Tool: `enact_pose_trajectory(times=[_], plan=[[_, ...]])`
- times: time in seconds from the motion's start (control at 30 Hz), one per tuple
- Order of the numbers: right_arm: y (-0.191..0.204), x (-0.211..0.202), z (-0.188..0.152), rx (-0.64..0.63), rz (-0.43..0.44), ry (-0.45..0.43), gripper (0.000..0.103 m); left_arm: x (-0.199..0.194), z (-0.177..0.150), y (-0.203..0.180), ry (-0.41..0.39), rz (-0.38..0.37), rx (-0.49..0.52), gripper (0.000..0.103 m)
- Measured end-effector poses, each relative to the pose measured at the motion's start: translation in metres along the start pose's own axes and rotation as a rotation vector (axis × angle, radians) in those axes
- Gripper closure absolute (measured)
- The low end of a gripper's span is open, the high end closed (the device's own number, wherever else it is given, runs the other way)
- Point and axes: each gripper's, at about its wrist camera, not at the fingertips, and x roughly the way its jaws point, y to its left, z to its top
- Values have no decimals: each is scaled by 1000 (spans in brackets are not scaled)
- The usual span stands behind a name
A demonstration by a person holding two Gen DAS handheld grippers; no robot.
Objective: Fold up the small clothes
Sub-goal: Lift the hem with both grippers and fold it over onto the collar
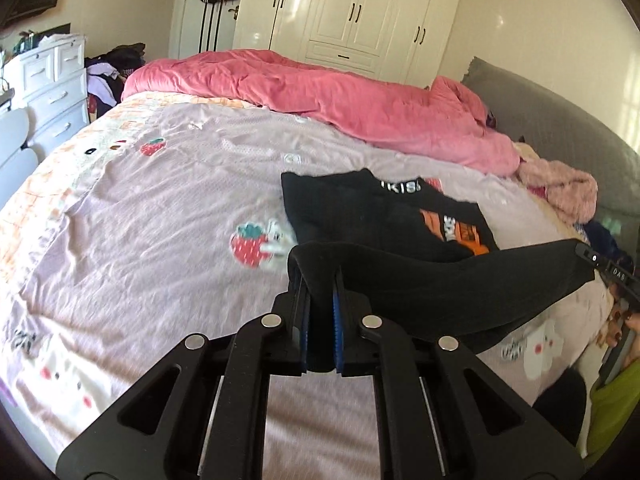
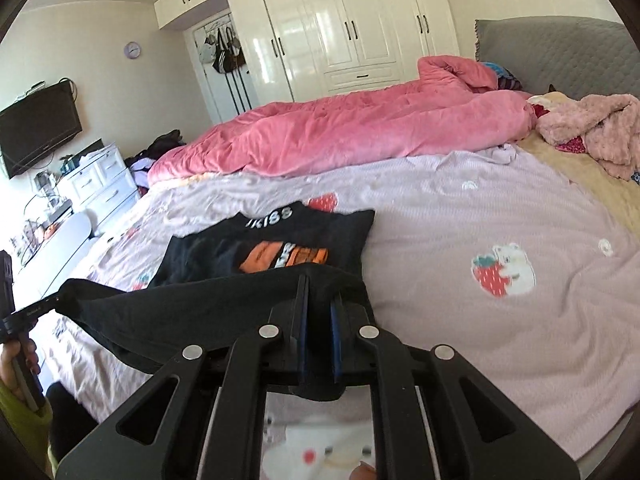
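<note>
The left gripper is pinching one end of a black garment between closed fingers, and the right gripper is clamping the other end (cloth stretching taut between them). At twelve o'clock, the rest is lying on the lilac bedsheet.

The black shirt's white collar lettering is partly hidden, its orange print blurred.
</note>
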Motion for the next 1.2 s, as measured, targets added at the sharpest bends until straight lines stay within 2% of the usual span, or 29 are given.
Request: enact_pose_trajectory(times=[0.27,0.7,0.97,1.07,1.13,1.17,1.2], plan=[[-4,46,33,-1,-65,-18,95,42,42,3,-15,4,-6,100],[-15,133,78,10,-124,20,95,115,94,2,27,55,6,100],[-29,171,70,42,-135,64,94,158,97,13,77,97,-14,98],[-36,189,62,30,-146,116,94,176,89,20,114,128,-26,95],[-44,195,59,52,-139,140,88,184,82,22,136,151,-28,92],[-48,196,58,66,-138,148,83,185,80,23,139,157,-35,90],[-51,195,57,78,-151,145,77,186,77,25,141,157,-48,85]])
